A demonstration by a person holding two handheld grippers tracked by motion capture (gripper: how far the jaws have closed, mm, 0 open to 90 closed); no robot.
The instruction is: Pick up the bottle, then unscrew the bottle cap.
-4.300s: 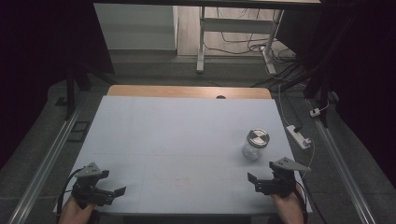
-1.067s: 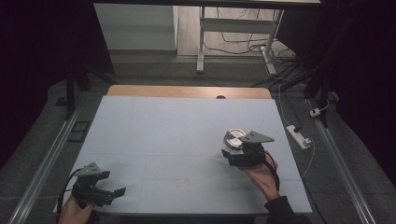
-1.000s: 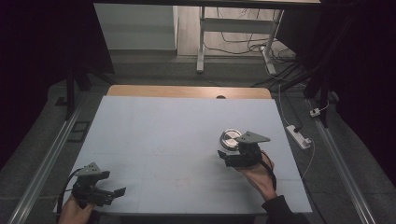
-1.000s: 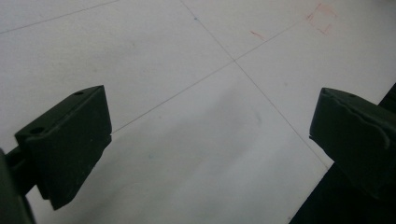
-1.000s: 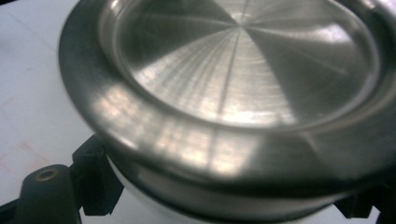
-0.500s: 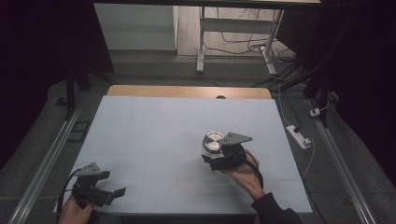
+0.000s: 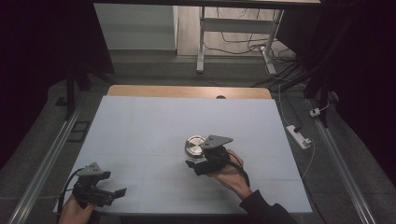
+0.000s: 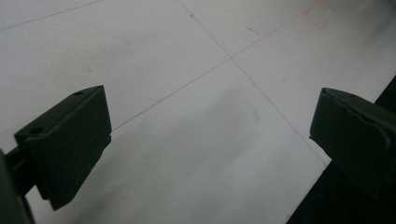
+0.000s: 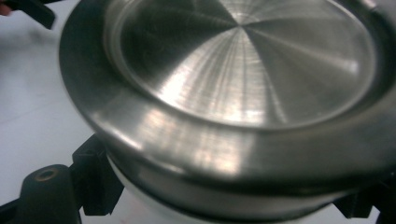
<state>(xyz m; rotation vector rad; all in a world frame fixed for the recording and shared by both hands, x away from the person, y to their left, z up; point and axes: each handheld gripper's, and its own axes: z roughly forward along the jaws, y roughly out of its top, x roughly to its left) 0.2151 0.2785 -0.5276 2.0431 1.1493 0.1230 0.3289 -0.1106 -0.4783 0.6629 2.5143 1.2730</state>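
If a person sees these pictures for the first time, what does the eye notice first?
First comes the shiny metal lid of a jar near the middle of the pale table, clamped from the side by the right gripper. In the right gripper view this lid is very close, with brushed lines running out from its centre. The left gripper rests open at the table's near left corner.

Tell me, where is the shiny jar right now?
In the high view the jar sits near the middle of the table, a bit to the right, held in the right gripper and far from the left gripper at the near-left corner.
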